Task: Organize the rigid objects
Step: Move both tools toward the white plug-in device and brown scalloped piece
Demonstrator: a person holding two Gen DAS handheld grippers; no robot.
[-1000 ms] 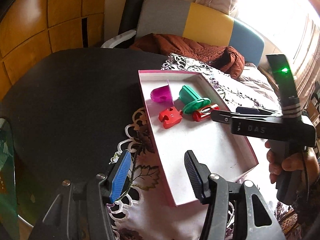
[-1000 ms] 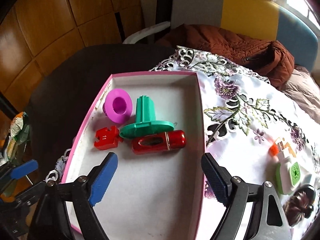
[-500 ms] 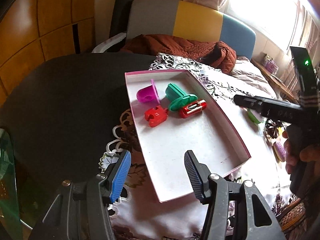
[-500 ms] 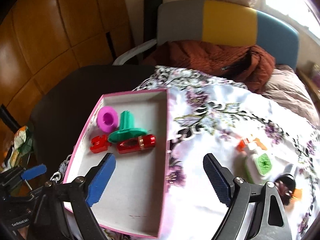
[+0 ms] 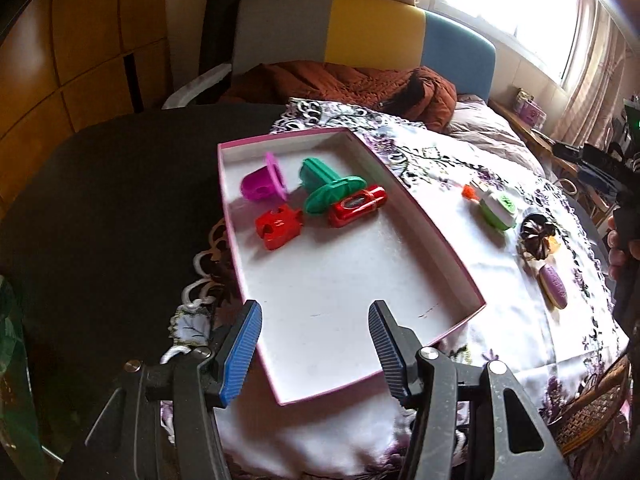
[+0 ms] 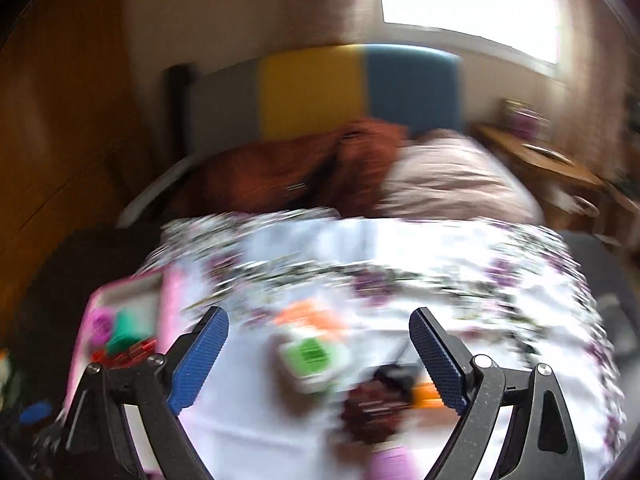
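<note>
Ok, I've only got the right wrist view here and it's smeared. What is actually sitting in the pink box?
Observer: Four pieces, clustered at the far end of the pink box: a magenta cup, a green flanged piece, a red cylinder and a red block.
Operator: And outside it?
Observer: On the floral cloth lie a green-and-white piece with an orange bit beside it, a dark pleated piece and a purple oval piece.
Operator: What about the other hand?
Observer: The left hand-held gripper hovers open above the box's near end, gripping nothing.
</note>
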